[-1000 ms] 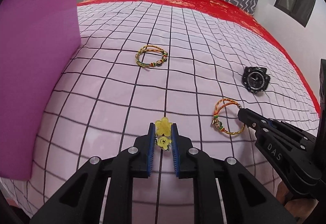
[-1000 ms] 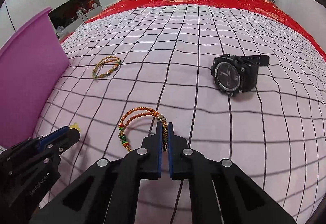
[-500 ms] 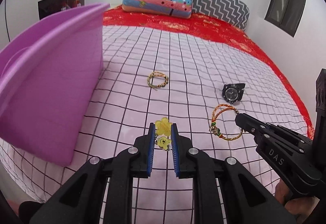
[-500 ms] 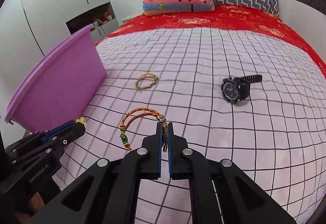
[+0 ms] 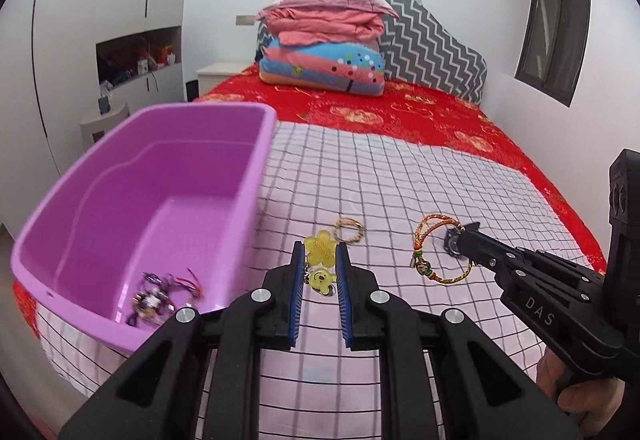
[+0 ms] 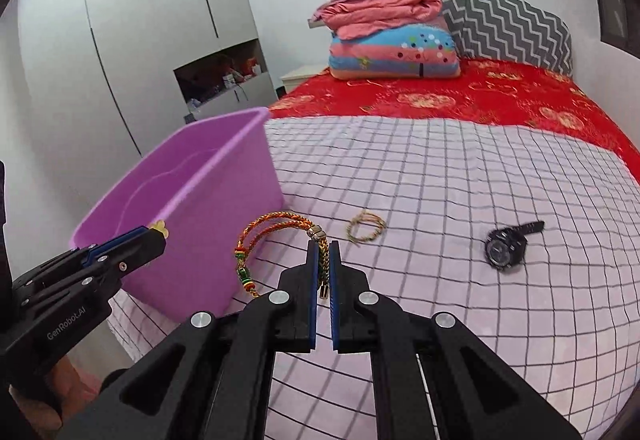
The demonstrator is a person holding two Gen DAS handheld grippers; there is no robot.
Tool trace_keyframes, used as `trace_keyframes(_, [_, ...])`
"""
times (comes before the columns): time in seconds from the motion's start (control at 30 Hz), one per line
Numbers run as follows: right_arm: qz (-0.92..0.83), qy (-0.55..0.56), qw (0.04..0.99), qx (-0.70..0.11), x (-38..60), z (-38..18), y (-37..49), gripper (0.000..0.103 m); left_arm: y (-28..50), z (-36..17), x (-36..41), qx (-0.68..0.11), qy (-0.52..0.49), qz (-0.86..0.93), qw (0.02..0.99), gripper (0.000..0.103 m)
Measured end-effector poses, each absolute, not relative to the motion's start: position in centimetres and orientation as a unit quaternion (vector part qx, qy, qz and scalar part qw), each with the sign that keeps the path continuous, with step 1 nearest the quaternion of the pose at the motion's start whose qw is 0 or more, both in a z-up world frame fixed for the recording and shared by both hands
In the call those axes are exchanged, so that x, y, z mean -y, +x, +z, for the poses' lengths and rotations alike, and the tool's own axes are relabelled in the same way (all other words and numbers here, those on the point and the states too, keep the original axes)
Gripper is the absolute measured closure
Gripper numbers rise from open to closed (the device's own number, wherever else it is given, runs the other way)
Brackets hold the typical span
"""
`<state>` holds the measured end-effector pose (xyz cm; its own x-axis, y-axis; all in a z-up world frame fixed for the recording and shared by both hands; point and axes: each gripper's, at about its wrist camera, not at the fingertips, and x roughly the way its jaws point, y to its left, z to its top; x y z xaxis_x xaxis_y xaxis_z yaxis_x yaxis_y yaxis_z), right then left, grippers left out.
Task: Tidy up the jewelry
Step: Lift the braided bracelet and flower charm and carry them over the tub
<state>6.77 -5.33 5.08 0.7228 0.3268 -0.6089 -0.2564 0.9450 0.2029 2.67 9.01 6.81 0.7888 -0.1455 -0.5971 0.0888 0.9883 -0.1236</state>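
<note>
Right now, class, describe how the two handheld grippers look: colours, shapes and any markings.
Both are black, angular linkages with silver pivot screws and blue ribbed finger pads. The left gripper is marked "GenRobot.AI" on its side; the right gripper is marked "DAS". No cables or sleeves show.

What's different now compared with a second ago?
Both grippers rose off the bed: the left gripper lifted its yellow charm, the right gripper its braided bracelet, nearer the purple tub. The second bracelet and watch stayed put.

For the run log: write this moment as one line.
left tool: holds yellow charm | right tool: holds orange bracelet | bin: some jewelry inside | bed: watch, second bracelet
</note>
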Motion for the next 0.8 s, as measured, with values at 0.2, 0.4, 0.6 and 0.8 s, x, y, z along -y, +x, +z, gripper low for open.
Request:
trace_keyframes(0.2, [0.194,0.044,0.923,-0.329,0.9,6.7,8.1,0.098,3.0,8.2,-13.4,-0.300,-0.042,-0.031,0.952,0.088])
trace_keyframes(0.4, [0.229,0.033,0.917,-0.324,-4.2,7.6,9.7,0.098,3.8,7.7,-17.5,-0.300,-0.049,0.006,0.953,0.087])
trace_keyframes(0.6, [0.258,-0.007,0.909,-0.329,-10.0,7.5,11.4,0.098,4.5,6.8,-20.9,-0.306,-0.044,0.046,0.950,0.087])
trace_keyframes(0.8, [0.269,-0.027,0.896,-0.352,-13.7,6.3,13.0,0.098,6.1,5.4,-23.3,-0.325,-0.052,0.065,0.942,0.087])
